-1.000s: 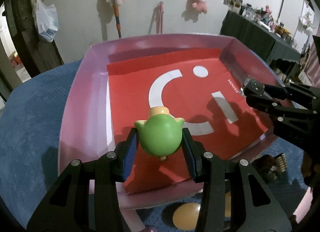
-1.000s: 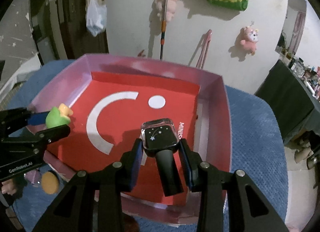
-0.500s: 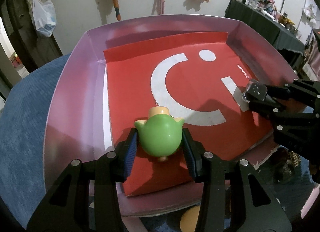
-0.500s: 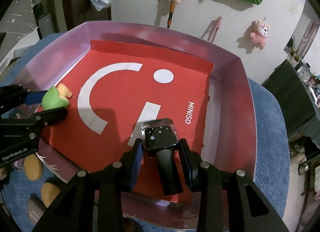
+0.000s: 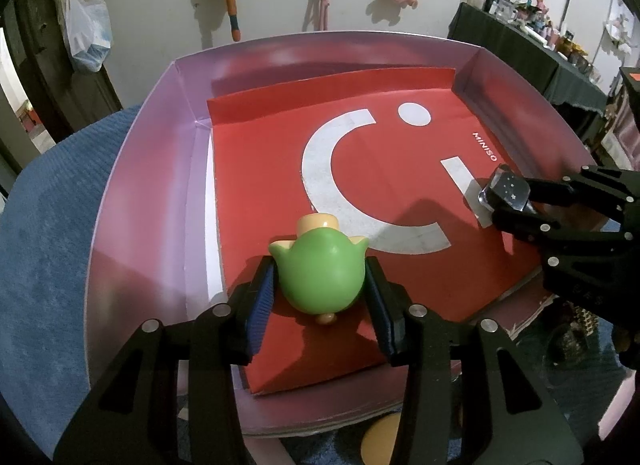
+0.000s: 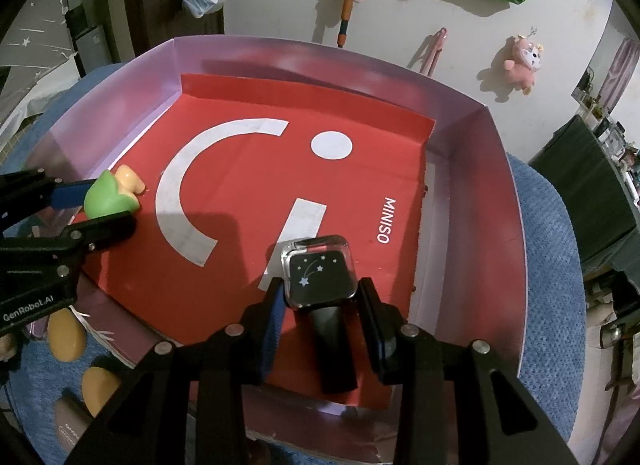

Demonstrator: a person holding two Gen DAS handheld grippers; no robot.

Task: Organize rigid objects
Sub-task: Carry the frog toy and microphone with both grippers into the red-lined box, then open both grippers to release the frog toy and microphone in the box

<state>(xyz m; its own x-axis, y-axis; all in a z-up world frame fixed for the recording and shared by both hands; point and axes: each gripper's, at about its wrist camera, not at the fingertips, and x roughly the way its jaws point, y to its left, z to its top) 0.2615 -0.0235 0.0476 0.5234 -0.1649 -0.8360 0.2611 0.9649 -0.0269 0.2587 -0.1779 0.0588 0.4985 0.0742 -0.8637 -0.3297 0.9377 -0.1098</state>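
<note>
Both grippers had come lower over the pink tray (image 5: pixel 132 225) since the earlier frames. From the left wrist, the left gripper (image 5: pixel 320 285) had its fingers clamped on the green toy (image 5: pixel 320 277), just above the red sheet (image 5: pixel 260 185). From the right wrist, the right gripper (image 6: pixel 320 289) pinched the watch (image 6: pixel 318 277) between its fingers, its strap trailing back between them, low over the sheet near the tray's near wall.

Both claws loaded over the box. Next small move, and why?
Probably lower a little further and open. The left claw grips the green toy and the right claw grips the watch, both low over the red liner inside the box.
</note>
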